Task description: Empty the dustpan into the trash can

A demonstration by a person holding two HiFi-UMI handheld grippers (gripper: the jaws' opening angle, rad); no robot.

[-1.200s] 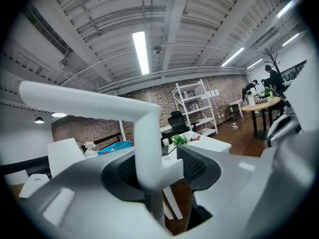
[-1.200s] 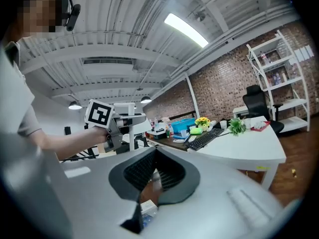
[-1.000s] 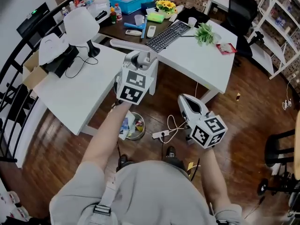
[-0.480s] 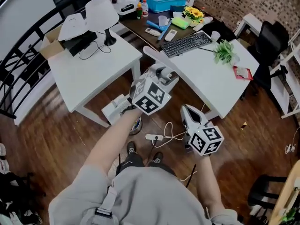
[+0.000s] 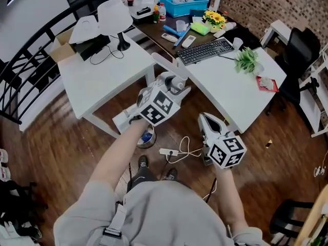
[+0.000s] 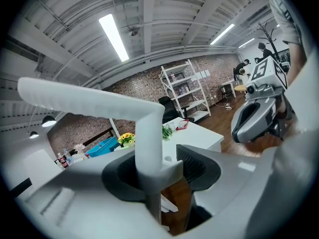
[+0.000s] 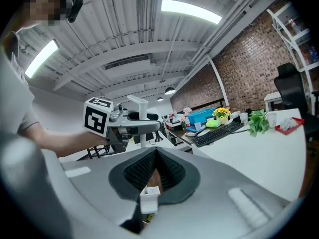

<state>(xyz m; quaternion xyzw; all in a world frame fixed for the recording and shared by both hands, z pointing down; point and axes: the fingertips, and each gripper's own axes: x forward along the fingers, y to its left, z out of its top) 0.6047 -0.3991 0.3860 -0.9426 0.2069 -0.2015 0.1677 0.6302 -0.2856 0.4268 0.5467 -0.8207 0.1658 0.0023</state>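
The left claw (image 5: pixel 176 82) grips the white dustpan (image 5: pixel 123 120) on its handle, close above the trash can (image 5: pixel 147 138). The right claw (image 5: pixel 207 121) is closed and empty. The dustpan looks like light, stiff plastic, so the handle is probably the best place to hold it.

Trash can (image 5: pixel 147 139) on the floor (image 5: pixel 66 137), right under the left gripper (image 5: pixel 176 82); dustpan (image 5: pixel 124 120) down to that gripper's left; tabletop (image 5: pixel 236 91) ahead of the right gripper (image 5: pixel 206 121).

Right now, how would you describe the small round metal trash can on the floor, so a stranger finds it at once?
Start at the white table bearing the white lamp, then look down to the brown wooden floor by its near corner. There stands the small round metal trash can, coloured rubbish inside, unlike the flat white power strip beside it.
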